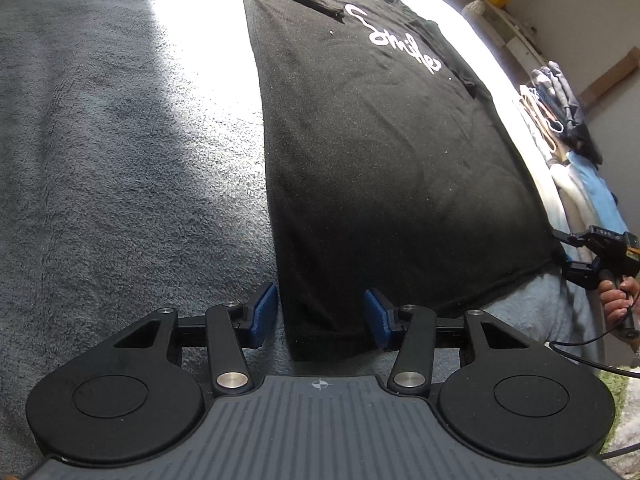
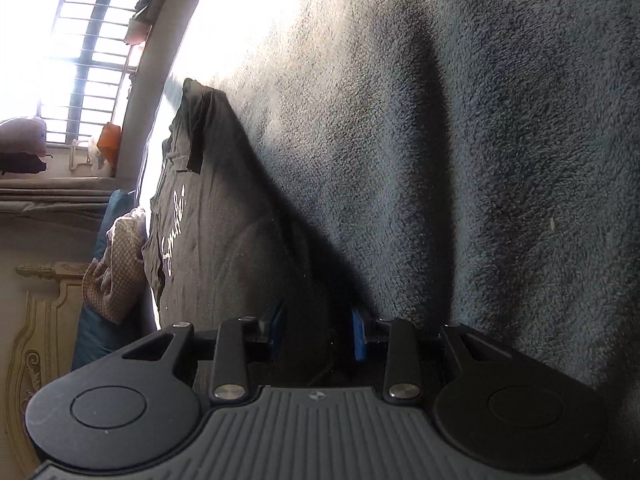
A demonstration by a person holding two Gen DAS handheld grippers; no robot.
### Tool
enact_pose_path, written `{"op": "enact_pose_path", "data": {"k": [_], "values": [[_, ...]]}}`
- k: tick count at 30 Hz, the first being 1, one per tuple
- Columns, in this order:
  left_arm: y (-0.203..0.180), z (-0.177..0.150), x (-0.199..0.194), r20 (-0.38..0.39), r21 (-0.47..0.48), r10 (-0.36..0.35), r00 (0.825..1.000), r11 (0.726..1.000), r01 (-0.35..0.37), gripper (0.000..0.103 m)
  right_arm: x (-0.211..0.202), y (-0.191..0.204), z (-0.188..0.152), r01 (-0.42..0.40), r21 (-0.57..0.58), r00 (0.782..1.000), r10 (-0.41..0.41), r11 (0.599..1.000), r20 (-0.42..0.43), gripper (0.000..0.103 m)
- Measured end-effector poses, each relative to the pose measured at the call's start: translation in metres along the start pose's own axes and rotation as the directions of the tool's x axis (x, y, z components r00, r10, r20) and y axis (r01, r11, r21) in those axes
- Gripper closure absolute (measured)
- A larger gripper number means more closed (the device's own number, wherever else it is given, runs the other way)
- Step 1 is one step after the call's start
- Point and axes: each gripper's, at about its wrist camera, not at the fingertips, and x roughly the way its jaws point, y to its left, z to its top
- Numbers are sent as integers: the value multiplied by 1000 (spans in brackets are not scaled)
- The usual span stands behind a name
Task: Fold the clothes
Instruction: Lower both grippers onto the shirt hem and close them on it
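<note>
A black T-shirt (image 1: 384,168) with white script lettering lies flat on a grey fleece blanket (image 1: 120,160), both sleeves folded in over the body. My left gripper (image 1: 320,316) is open, its blue pads either side of the shirt's near bottom-left corner. My right gripper (image 1: 576,256) shows at the shirt's bottom-right corner, held by a hand. In the right wrist view the right gripper (image 2: 318,334) is open with the shirt's (image 2: 224,240) dark hem between its pads.
The blanket (image 2: 480,140) stretches wide beside the shirt. A pile of clothes (image 1: 568,128) lies past the bed's right edge. A barred window (image 2: 88,52), a patterned bundle (image 2: 116,268) and a carved headboard (image 2: 40,340) stand beyond the shirt's far side.
</note>
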Motion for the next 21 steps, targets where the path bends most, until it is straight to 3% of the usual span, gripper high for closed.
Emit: {"op": "enact_pose_path", "data": {"k": [8,13,21], "values": [[2,3,4,48,-12,7,999,1000,-7,55,5,4,1,2,-15,1000,-2,1000,15,69],[-6,-5,1,23,47,21,1000,999,-22,57,3,4,-7,8,-54,1000,-8,999,-1,76],[-7,-8,-3,-6,66,-17,1000,998,17,64,4,13,-11,21,-110,1000,-20,994,10,86]]}}
